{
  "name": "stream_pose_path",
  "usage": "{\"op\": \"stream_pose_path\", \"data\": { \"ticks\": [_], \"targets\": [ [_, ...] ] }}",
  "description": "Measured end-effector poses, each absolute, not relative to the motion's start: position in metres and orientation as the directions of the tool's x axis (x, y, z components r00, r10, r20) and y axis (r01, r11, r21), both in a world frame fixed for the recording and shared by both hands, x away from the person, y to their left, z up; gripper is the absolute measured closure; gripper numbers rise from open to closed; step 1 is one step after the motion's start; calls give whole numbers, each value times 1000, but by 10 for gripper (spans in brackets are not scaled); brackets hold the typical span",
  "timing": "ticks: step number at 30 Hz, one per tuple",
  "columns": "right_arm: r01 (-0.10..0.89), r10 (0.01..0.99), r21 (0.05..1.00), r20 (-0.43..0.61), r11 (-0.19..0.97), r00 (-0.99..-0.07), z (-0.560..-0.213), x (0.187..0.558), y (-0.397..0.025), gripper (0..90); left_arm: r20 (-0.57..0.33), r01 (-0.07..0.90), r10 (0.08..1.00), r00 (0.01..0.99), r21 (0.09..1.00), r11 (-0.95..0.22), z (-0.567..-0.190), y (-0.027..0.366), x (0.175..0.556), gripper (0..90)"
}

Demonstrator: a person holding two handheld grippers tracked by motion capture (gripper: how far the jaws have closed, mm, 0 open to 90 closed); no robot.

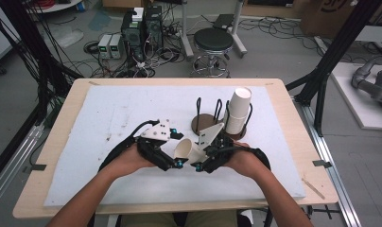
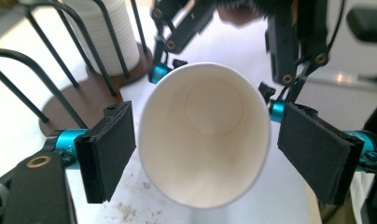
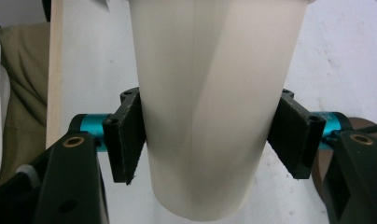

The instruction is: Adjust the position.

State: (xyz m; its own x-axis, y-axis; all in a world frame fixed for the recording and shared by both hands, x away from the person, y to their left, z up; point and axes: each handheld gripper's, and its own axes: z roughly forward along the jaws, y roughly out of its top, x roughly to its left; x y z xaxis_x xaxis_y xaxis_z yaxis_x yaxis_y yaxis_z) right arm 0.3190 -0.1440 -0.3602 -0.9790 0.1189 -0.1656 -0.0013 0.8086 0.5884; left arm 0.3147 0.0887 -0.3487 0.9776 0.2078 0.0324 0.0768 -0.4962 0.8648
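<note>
left gripper — jaws spread, pads flanking but clear of the rim of the paper cup, whose open mouth faces straight at it. cup's long axis runs gripper to gripper, tilted off the white mat. right gripper — clamped on the cup's wall near its base, so the nearer hold. cup stack in wire holder lies beyond. no legible writing.

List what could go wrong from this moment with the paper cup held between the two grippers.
1. The right gripper clamps the thin paper cup by its sides; a harder squeeze may crease it.
2. The left gripper stands open around the rim; closing there could flatten the mouth.
3. The cup rack stands close behind and could be knocked.
</note>
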Motion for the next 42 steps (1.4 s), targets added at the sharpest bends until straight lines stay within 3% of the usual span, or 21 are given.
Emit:
{"op": "stream_pose_path", "data": {
  "ticks": [9,23,42],
  "targets": [
    [76,204,687,-107,723,-973,-367,321,-167,340,-69,147,282,957,953,-264,-353,117,315,176],
    [113,331,820,-97,561,-939,-386,315,-203,332,-103,176,454,885,977,-122,-381,151,316,175],
    [80,444,926,-99,369,-890,-393,302,-239,326,-94,181,554,827,978,-103,-410,172,314,174]
  ]
}}
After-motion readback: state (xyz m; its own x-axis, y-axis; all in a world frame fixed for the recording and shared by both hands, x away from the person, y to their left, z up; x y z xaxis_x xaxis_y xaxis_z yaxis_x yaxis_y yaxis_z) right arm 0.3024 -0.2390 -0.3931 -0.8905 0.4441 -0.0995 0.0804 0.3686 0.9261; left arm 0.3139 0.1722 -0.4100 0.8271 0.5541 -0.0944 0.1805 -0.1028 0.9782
